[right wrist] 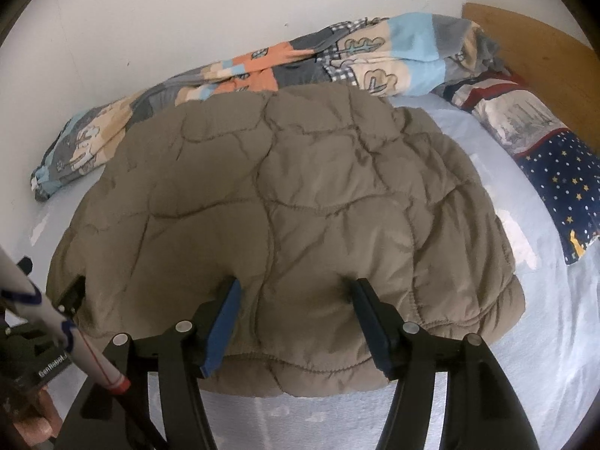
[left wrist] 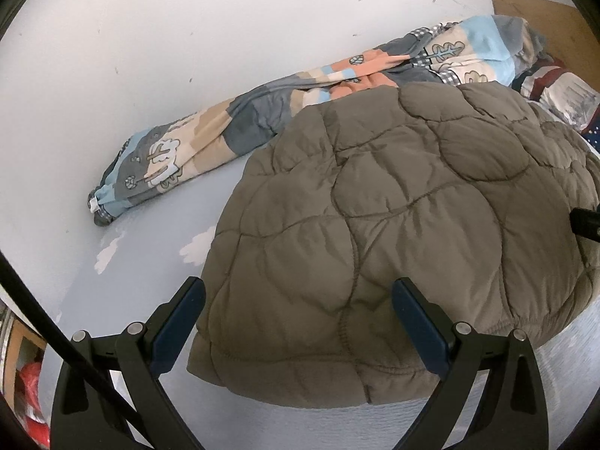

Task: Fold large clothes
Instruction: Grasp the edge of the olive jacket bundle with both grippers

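A quilted olive-brown puffer jacket (left wrist: 393, 225) lies folded into a rounded bundle on a light blue bed sheet (left wrist: 150, 247); it also fills the middle of the right wrist view (right wrist: 292, 206). My left gripper (left wrist: 298, 292) is open, its fingers spread over the jacket's near left corner, holding nothing. My right gripper (right wrist: 294, 288) is open, both fingertips pressing down into the jacket's near edge. The left gripper's finger shows at the jacket's left edge in the right wrist view (right wrist: 73, 296).
A patchwork duvet (right wrist: 262, 63) is bunched along the white wall (right wrist: 187, 7) behind the jacket. A star-and-stripe pillow (right wrist: 543, 142) lies at the right by the wooden headboard (right wrist: 525, 37). The sheet (right wrist: 543, 318) shows around the jacket.
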